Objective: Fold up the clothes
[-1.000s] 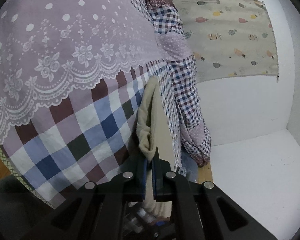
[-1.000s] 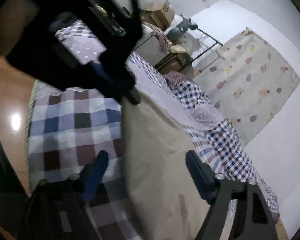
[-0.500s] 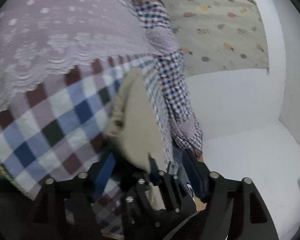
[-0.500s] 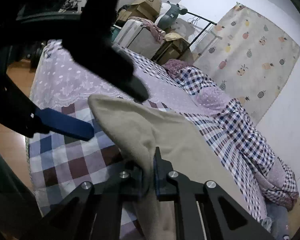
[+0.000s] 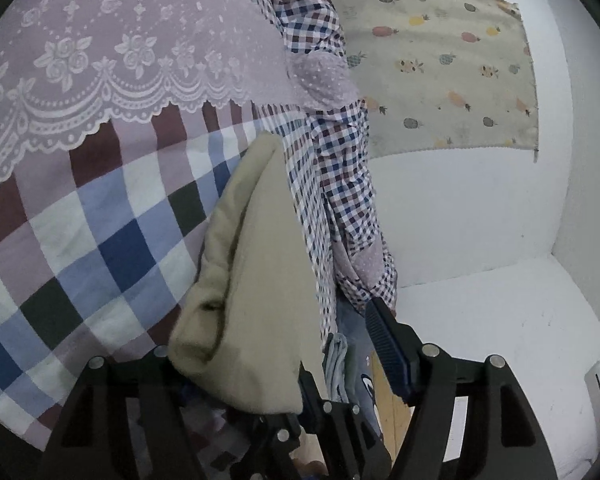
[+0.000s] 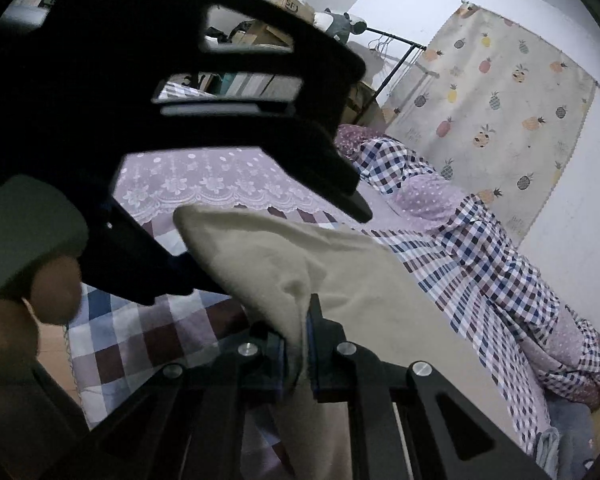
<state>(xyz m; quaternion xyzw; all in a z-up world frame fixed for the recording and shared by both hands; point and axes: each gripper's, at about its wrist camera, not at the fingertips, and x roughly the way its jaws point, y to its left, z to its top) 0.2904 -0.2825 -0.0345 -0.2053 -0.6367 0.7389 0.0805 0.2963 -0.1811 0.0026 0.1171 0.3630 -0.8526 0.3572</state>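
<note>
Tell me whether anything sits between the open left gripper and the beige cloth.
Nothing visible does. The beige cloth hangs between the left gripper's spread fingers, unpinched, while the right gripper clamps its edge.

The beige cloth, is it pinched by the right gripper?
Yes, the right gripper has its jaws shut on a fold of the beige cloth.

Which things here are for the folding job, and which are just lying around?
For the job:
- beige garment
- right gripper, shut on the garment
- left gripper, open, garment between its fingers
- checked bedspread, underneath

Just lying about:
- gingham quilt
- lilac lace cover
- pineapple-print cloth on the wall
- cardboard box
</note>
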